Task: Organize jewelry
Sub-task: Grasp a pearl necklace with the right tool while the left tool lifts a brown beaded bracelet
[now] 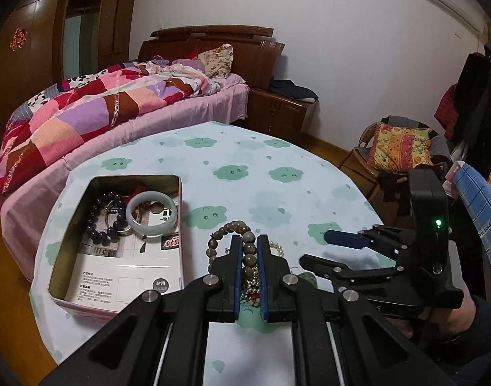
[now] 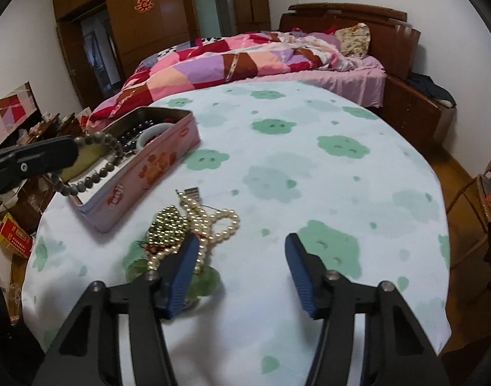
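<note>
My left gripper [image 1: 249,240] is shut on a grey-brown bead bracelet [image 1: 227,232] and holds it in the air beside the open tin box [image 1: 180,225]; the right wrist view shows the bracelet [image 2: 99,167] hanging from the left gripper over the box's near end. The box holds a dark bead bracelet [image 1: 105,215] and a pale jade bangle [image 1: 151,214]. A pearl necklace [image 2: 213,225], gold beads [image 2: 166,225] and a green piece [image 2: 206,281] lie on the table. My right gripper [image 2: 242,244] is open and empty above the table, its left finger over the pile.
The round table [image 2: 325,193] has a pale cloth with green cloud prints. A bed [image 2: 245,61] stands behind it. A wicker chair with a cushion [image 1: 396,148] is at the right. Boxes and clutter [image 2: 13,234] lie on the floor at the left.
</note>
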A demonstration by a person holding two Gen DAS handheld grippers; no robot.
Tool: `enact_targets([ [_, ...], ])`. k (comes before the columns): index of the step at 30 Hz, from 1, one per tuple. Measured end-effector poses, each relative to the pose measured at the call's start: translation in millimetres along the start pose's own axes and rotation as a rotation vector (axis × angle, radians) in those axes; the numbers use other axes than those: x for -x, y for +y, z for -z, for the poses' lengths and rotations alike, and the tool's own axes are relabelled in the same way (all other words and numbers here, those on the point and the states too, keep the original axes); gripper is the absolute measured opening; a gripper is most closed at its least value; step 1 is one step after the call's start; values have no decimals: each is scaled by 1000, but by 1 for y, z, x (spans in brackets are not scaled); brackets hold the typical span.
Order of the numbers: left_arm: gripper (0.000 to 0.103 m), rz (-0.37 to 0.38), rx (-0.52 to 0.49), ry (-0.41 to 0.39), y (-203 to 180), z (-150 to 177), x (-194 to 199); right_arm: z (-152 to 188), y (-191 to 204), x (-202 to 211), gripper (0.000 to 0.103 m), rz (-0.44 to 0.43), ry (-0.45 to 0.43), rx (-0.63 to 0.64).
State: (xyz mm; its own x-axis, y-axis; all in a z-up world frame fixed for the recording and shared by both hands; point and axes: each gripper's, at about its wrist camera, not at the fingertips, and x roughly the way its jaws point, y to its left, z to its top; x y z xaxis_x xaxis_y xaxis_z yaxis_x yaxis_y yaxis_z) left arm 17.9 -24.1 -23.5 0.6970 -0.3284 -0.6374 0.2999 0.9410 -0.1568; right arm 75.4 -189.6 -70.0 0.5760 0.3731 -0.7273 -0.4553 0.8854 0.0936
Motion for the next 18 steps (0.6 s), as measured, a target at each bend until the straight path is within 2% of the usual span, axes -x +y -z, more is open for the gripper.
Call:
enact_targets([
  [4,8,2,7,15,3,5,-6,-8,6,-14,48,-15,47,4],
  [9,8,-1,19,18,8,9,-8,-15,17,-35,48,-53,141,23],
  [11,8,5,22,15,8,10,-6,-15,22,-44,41,-69,178,32],
  [12,8,7,22,14,8,10,-6,-15,25,-45,27,-81,189,41],
  [13,8,11,24,10,9,11,-5,-15,27,-45,19,-73,194,51],
  [14,8,13,26,8,10,11,-3,-15,29,-43,15,-67,187,62],
  [18,8,18,39,-10,15,11,3,-14,31,-30,15,-66,137,64],
])
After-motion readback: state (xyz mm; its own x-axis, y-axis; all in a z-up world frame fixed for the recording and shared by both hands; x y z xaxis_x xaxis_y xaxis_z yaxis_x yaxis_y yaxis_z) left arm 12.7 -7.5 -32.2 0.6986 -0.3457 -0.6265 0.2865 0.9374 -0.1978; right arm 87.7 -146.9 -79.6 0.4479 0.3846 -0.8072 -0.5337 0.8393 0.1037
